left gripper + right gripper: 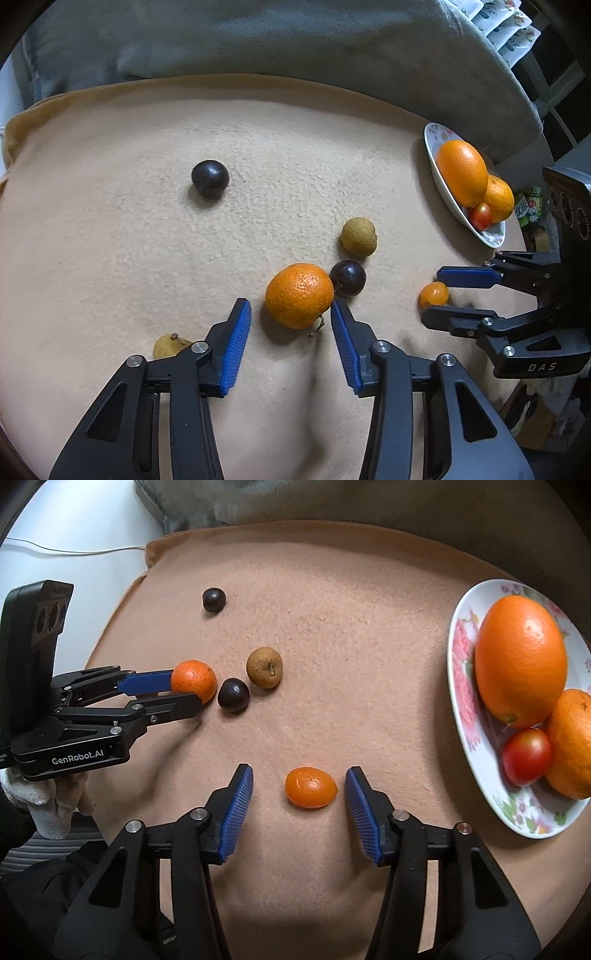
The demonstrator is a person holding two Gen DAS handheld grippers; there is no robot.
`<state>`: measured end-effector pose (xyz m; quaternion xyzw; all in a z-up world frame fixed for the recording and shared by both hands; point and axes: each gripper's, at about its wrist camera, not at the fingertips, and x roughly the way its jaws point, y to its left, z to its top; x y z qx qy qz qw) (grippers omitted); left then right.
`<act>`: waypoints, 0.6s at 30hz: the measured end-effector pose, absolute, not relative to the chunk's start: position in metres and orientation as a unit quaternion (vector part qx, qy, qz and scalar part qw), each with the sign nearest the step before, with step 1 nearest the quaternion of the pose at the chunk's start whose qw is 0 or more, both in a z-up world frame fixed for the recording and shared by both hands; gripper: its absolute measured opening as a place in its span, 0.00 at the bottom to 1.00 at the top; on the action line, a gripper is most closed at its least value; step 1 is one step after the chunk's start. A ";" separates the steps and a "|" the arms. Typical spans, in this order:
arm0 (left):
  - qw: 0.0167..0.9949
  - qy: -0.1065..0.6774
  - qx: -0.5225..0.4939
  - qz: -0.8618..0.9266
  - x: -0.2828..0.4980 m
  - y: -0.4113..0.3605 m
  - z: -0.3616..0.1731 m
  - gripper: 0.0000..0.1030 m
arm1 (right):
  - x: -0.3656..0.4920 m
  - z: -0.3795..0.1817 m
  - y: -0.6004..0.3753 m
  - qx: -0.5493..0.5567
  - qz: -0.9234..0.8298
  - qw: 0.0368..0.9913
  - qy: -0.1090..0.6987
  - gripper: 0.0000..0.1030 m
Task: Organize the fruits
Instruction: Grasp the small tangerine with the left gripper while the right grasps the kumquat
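A mandarin (299,295) lies on the tan cushion (110,240) between the blue pads of my left gripper (290,306). The right pad is at its skin and a gap shows on the left, so the jaws stand open. From the right wrist view the left gripper (184,692) straddles that mandarin (194,681). A small kumquat (311,787) sits between the fingers of my right gripper (299,770), with a gap on both sides; it is open. A flowered plate (461,686) at the right holds a large orange (521,661), a second orange (572,742) and a tomato (526,757).
Touching the mandarin is a dark plum (348,278), with a brown-green round fruit (358,236) just behind it. Another dark plum (209,179) lies farther back. A yellowish fruit (168,345) peeks from behind my left finger. A grey cushion (258,37) backs the tan one. A gloved hand (48,805) holds the left gripper.
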<state>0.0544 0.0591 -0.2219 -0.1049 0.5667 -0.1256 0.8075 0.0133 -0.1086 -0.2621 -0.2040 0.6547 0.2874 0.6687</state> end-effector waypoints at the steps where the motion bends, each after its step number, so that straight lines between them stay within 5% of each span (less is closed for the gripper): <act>1: 0.808 0.566 -0.104 -0.127 0.054 0.058 -0.222 0.39 | 0.014 -0.263 -0.109 -0.204 0.287 0.668 0.656 0.49; 12: 0.813 0.559 -0.097 -0.129 0.057 0.053 -0.221 0.32 | 0.014 -0.268 -0.112 -0.208 0.285 0.664 0.659 0.30; 18: 0.815 0.558 -0.096 -0.127 0.057 0.053 -0.222 0.32 | 0.013 -0.268 -0.117 -0.210 0.287 0.664 0.658 0.30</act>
